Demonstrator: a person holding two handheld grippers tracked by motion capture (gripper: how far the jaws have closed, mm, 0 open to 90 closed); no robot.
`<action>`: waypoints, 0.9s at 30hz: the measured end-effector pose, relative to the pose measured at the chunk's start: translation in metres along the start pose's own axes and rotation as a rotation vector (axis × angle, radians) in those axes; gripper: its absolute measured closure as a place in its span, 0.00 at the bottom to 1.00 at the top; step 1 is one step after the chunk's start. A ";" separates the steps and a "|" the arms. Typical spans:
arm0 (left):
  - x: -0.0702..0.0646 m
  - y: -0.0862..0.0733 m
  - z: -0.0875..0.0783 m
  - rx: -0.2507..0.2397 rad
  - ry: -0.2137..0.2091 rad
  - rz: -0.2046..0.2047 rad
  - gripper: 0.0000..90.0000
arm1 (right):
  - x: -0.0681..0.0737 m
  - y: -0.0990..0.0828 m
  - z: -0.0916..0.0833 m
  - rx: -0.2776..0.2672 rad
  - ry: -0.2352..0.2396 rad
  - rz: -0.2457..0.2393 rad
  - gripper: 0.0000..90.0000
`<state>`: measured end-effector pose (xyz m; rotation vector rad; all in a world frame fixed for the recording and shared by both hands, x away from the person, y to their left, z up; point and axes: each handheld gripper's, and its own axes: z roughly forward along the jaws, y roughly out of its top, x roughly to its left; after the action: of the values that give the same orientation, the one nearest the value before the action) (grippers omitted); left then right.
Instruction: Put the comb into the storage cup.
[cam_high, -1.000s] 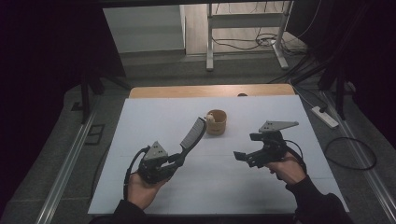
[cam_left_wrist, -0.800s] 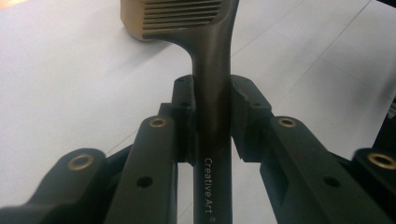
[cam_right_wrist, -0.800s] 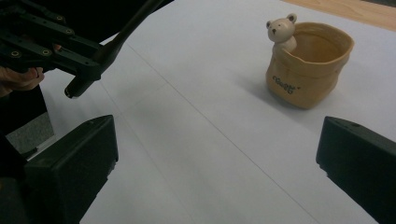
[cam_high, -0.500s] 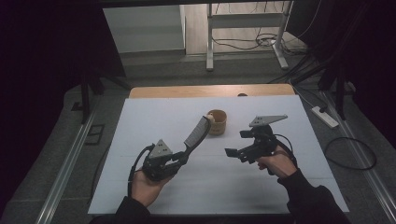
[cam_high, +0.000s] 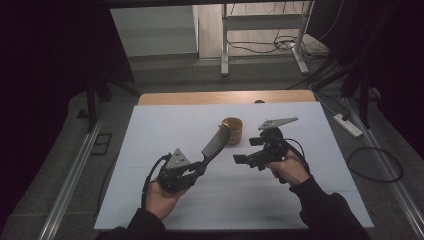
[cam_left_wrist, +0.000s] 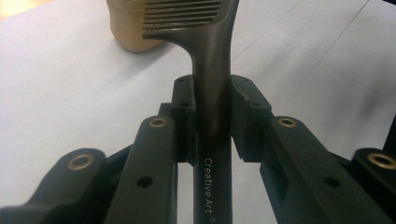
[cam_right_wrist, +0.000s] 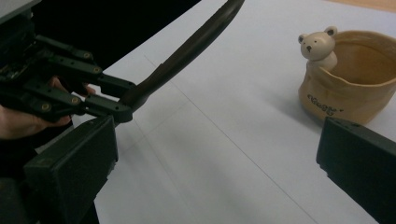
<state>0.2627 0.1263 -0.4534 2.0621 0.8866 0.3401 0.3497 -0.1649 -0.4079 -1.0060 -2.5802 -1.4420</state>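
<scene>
Dim workroom, table lit from above

White table top (cam_high: 150, 130) on a wooden table (cam_high: 200, 96); grey floor (cam_high: 165, 75) with cables (cam_high: 260, 47), a metal frame stand (cam_high: 300, 55), a power strip (cam_high: 348, 125); dark curtains (cam_high: 50, 50) flank both sides.

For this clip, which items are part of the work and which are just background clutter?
In the job:
- comb, clamped in the left gripper
- tan bear cup
- right gripper, jaws open, empty

Just lying about:
- power strip on the floor
- cables
- metal stand

"Creative Art" on comb handle (cam_left_wrist: 212, 154)
</scene>
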 end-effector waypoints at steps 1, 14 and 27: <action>0.000 0.000 0.000 0.002 0.000 0.005 0.80 | 0.000 0.000 0.000 0.000 0.000 0.000 0.00; -0.004 0.005 0.008 0.001 0.003 0.028 0.80 | 0.002 0.015 0.014 0.041 0.017 0.065 0.00; -0.008 0.008 0.015 -0.001 -0.002 0.044 0.80 | 0.003 0.024 0.028 0.074 0.027 0.074 0.00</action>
<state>0.2685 0.1091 -0.4556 2.0836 0.8403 0.3616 0.3683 -0.1331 -0.4051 -1.0526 -2.5293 -1.3234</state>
